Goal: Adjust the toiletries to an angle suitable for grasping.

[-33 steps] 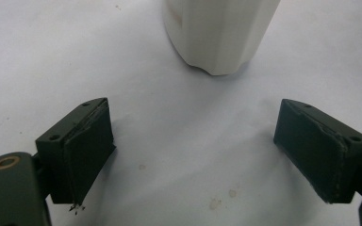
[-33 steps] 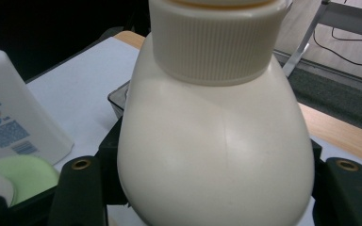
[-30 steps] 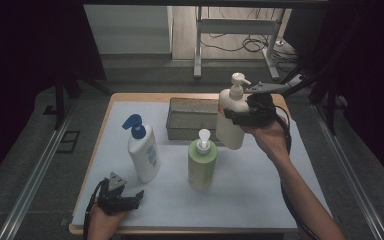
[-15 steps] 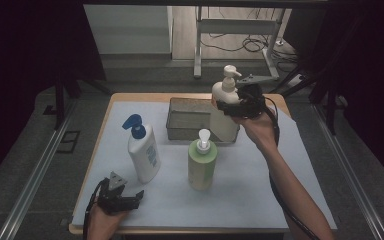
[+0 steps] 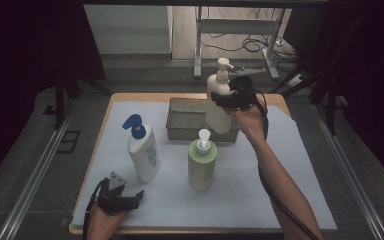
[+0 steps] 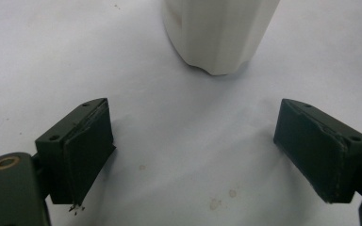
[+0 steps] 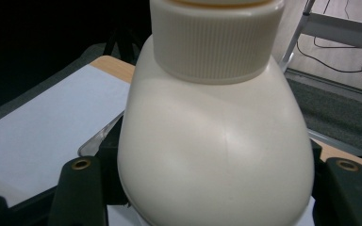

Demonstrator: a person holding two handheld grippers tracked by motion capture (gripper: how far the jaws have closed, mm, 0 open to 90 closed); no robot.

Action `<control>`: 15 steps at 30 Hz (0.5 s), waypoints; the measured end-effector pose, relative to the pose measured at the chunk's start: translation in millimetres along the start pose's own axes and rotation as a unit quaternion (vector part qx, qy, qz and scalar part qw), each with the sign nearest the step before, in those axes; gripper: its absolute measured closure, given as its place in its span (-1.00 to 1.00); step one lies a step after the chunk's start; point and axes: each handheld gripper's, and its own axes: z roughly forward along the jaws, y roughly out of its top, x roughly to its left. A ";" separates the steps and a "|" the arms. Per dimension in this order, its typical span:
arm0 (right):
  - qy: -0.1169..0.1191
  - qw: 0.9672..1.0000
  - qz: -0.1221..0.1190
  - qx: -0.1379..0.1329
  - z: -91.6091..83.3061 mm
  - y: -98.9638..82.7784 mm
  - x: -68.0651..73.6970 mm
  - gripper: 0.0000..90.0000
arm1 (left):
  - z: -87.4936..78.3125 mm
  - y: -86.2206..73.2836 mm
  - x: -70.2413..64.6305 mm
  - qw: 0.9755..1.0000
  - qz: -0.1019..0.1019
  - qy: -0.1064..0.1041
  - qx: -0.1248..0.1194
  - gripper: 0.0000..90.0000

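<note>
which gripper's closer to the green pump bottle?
Left. The left gripper rests on the table's near edge, apart from the green pump bottle. The right gripper holds the cream pump bottle over the grey tray behind it.

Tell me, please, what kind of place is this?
Probably a lab bench for recording handling demonstrations. A paper-covered table stands between dark curtains, pump bottles such as the cream bottle serve as props, and loose cables lie on the floor behind.
</note>
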 end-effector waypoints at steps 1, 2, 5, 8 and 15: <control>-0.001 1.000 0.002 -0.001 2.4 1.2 0.1 -0.18 | 0.0 0.0 0.0 1.000 0.000 0.000 0.000 -0.73; -0.002 1.000 0.002 -0.002 4.8 2.3 0.1 -0.18 | 0.0 0.0 0.0 1.000 0.000 0.000 0.000 -0.73; -0.006 1.000 0.003 -0.007 12.8 4.8 1.1 -0.18 | 0.0 -0.1 0.0 1.000 0.000 0.000 0.000 -0.73; -0.009 1.000 0.001 -0.008 21.2 6.5 2.5 -0.18 | 0.0 -0.1 0.0 1.000 0.000 0.000 0.000 -0.73; -0.017 1.000 0.003 -0.011 40.4 6.9 4.2 -0.18 | -0.1 -0.2 -0.2 1.000 -0.002 -0.001 0.000 -0.73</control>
